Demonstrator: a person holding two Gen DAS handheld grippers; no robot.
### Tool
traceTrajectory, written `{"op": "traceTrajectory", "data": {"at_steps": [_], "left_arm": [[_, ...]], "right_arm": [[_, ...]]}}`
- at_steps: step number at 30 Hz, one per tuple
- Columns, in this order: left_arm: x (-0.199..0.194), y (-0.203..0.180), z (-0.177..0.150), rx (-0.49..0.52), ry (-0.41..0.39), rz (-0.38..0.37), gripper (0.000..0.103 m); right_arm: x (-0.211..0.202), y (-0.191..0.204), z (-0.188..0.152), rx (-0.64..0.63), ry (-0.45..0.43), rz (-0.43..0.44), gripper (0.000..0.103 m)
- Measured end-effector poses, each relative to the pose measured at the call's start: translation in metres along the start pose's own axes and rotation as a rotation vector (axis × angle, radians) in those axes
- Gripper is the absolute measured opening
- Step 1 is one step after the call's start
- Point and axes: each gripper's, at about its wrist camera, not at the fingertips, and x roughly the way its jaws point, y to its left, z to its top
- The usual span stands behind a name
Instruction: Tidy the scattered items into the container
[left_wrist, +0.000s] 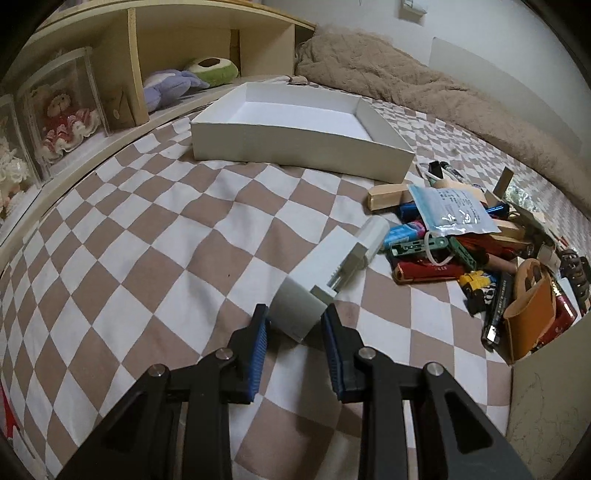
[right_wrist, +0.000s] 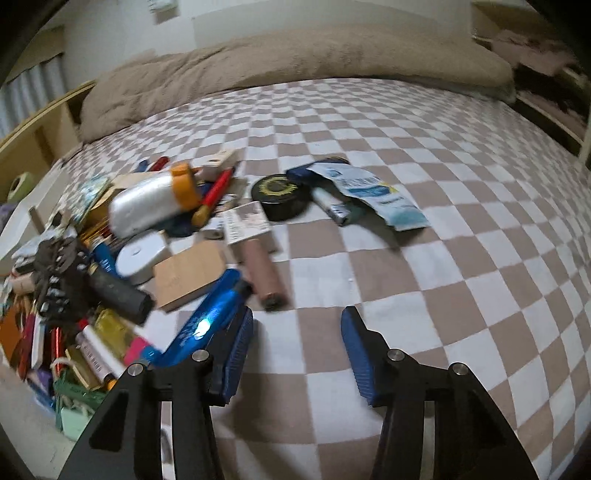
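The left gripper (left_wrist: 295, 317) has its blue pads clamped on the near end of a white plastic device (left_wrist: 328, 273), a blocky thing with a rounded far end, held up above the checkered bedspread (left_wrist: 147, 229). Beyond that device sits the white box (left_wrist: 295, 144), open-topped and showing only its bare floor. To the right of the box lies the pile of small items (left_wrist: 476, 251): a wooden block, a printed pouch, a tan leather holder and assorted pens and toys.

The right gripper (right_wrist: 297, 317) has its jaws apart with nothing between them, only the bedspread (right_wrist: 406, 258) showing through the gap. A shiny blue tube (right_wrist: 207, 317) lies just beside its left pad (whether the two touch I cannot tell). Farther from that pad lie a pink cylinder (right_wrist: 262, 273), a black round tin (right_wrist: 280, 195) and a blue-and-white packet (right_wrist: 380, 195).
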Motion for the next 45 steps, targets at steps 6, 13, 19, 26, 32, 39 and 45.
{"op": "traceTrajectory", "data": {"at_steps": [6,13,19,26,32,39,45], "left_arm": [[0.004,-0.002,-0.002,0.012,0.009,0.016,0.029],[0.005,-0.004,0.0,0.005,0.0,0.014,0.029],[0.007,0.0,0.001,-0.019,-0.003,-0.006,0.029],[0.0,0.004,-0.003,-0.039,-0.007,-0.008,0.029],[-0.014,0.002,-0.01,-0.063,-0.021,-0.026,0.029],[-0.032,-0.027,-0.019,-0.004,-0.03,-0.125,0.029],[-0.04,-0.036,-0.024,0.009,-0.029,-0.19,0.029]], "right_arm": [[0.021,0.015,0.015,-0.071,0.034,-0.028,0.033],[0.042,0.024,0.024,-0.107,0.036,-0.006,0.024],[0.034,0.028,0.013,-0.132,0.002,0.013,0.017],[0.018,0.031,-0.009,-0.171,0.013,-0.002,0.017],[-0.005,0.013,-0.03,-0.118,0.045,0.031,0.017],[-0.025,0.004,-0.053,-0.056,0.059,0.065,0.017],[-0.042,0.0,-0.076,-0.043,0.068,0.09,0.017]]}}
